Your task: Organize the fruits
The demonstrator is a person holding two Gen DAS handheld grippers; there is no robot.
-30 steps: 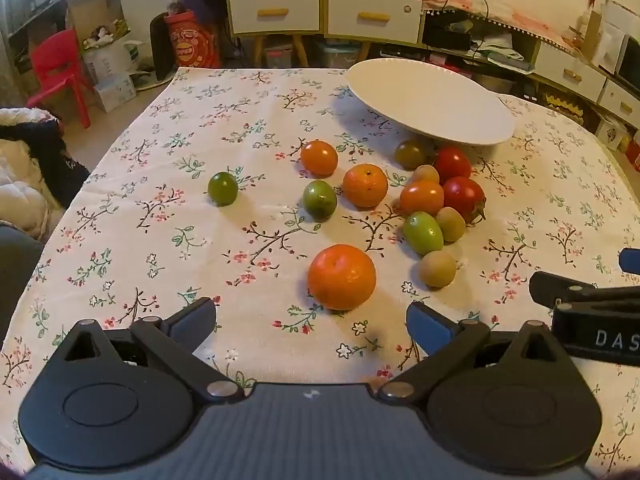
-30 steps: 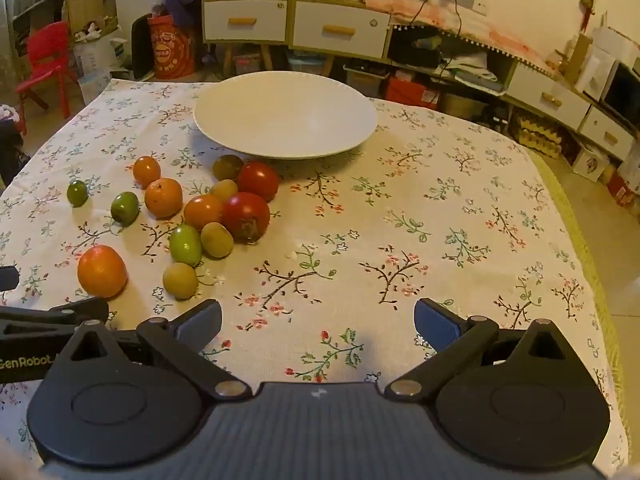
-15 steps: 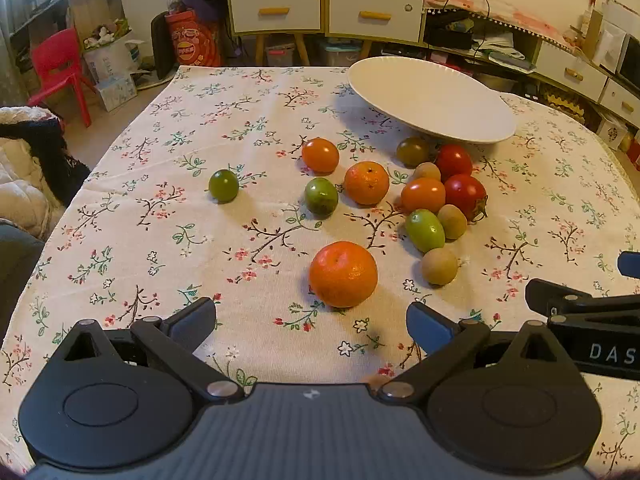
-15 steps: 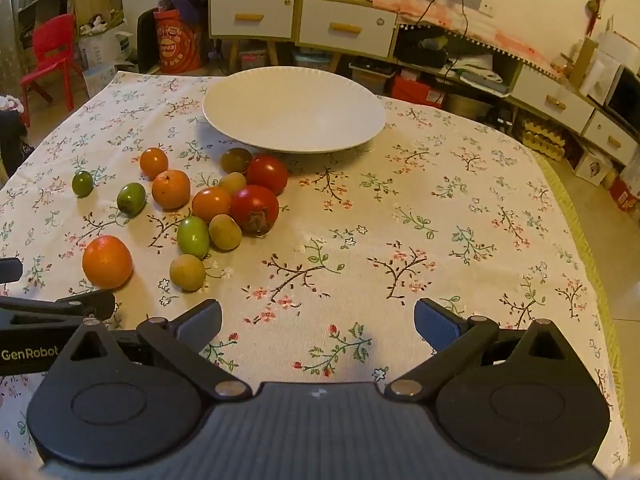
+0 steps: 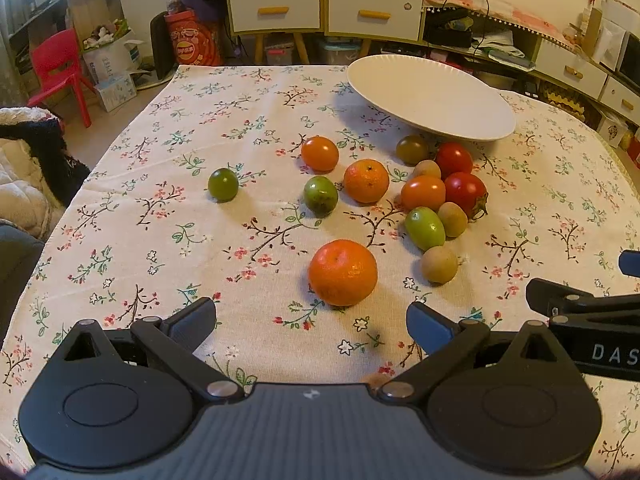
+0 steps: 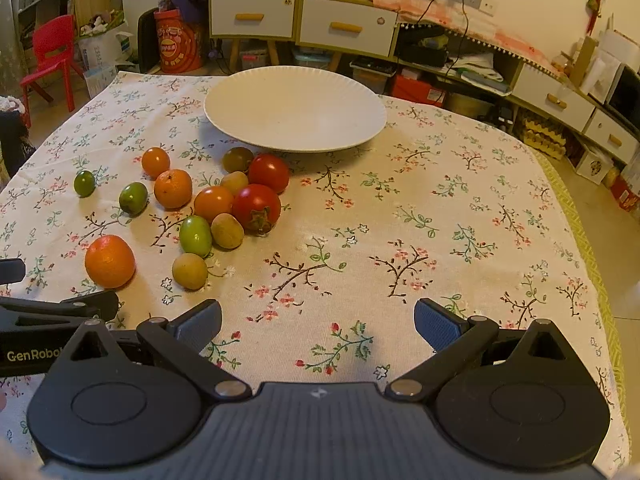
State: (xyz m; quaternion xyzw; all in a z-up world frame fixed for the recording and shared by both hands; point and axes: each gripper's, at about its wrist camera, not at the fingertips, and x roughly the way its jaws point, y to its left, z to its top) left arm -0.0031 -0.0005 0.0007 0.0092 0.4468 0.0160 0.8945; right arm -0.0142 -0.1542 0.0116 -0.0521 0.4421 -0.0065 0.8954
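A large white plate (image 5: 432,96) (image 6: 296,114) stands at the far side of the floral tablecloth. Several small fruits lie loose in front of it: oranges, red tomatoes, green and brown fruits. The nearest is a big orange (image 5: 343,272) (image 6: 109,261), with a brown fruit (image 5: 439,264) (image 6: 190,271) beside it. My left gripper (image 5: 312,322) is open and empty, just short of the big orange. My right gripper (image 6: 318,324) is open and empty over bare cloth, right of the fruits. Each gripper's side shows at the edge of the other view.
A small green fruit (image 5: 223,184) lies apart at the left. The table's right edge (image 6: 580,240) drops to the floor. Behind the table are drawers, shelves and a red chair (image 5: 60,68). Bare cloth fills the table's right half.
Both grippers have drifted slightly forward, so the fruits and plate sit a little closer and lower in view. Neither gripper's jaws have changed, and no fruit has moved.
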